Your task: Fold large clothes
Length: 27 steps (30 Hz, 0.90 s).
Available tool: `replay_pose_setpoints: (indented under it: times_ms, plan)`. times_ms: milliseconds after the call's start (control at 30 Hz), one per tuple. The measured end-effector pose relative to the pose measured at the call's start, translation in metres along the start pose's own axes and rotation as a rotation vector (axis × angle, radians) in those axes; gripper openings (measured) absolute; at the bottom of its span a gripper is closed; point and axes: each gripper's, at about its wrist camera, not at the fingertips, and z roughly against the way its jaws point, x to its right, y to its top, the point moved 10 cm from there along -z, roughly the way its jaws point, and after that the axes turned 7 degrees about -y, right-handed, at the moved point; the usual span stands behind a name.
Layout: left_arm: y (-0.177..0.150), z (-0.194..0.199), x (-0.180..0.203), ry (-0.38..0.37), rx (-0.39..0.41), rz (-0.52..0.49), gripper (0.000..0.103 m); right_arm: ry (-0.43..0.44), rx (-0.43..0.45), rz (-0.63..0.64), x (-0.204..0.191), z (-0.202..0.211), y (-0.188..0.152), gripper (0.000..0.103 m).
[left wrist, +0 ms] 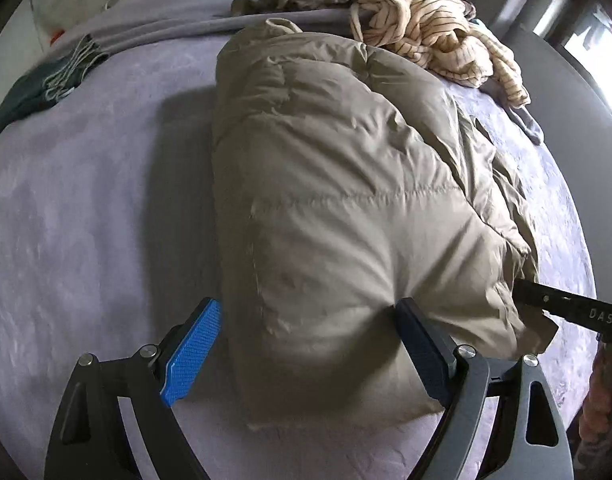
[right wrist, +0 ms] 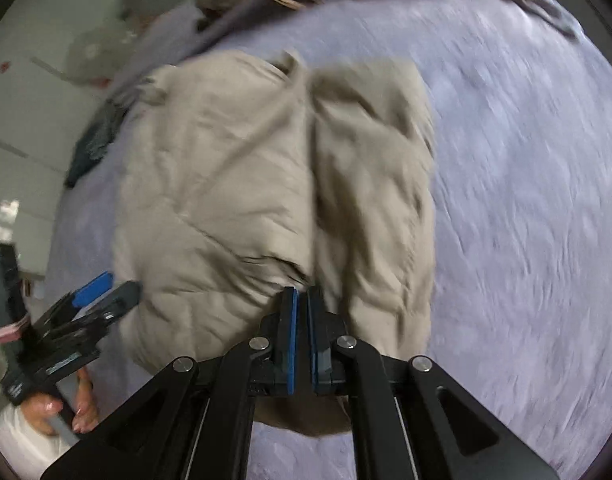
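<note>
While the beige puffy jacket (left wrist: 345, 184) lies half-folded on the lavender bed (left wrist: 86, 208), the left claw (left wrist: 309, 344) stands wide apart, straddling the jacket's near corner with its pads at either side of the padding. The right claw (right wrist: 302, 320) is pinched together on a thin fold of the near hem, directly ahead of its tips. To fold well, I judge both claws should lift evenly and carry the hem away toward the collar, keeping the edge taut.
</note>
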Motion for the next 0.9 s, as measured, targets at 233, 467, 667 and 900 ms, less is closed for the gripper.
replay_pose_setpoints:
  times_ms: [233, 467, 667, 900]
  plan:
    - [-0.020, 0.031, 0.003, 0.052, -0.025, -0.040, 0.089, -0.026, 0.006, 0.001, 0.008, 0.035, -0.014, 0.005]
    - [-0.044, 0.074, 0.005, 0.089, 0.007, -0.016, 0.099, -0.051, -0.037, -0.023, 0.018, 0.061, -0.045, 0.005]
    - [-0.061, 0.108, 0.009, 0.110, 0.014, 0.007, 0.103, -0.094, -0.083, -0.023, 0.023, 0.075, -0.070, 0.006]
    - [-0.069, 0.136, 0.013, 0.184, 0.016, -0.008, 0.103, -0.152, -0.094, 0.060, 0.011, 0.092, -0.091, 0.006]
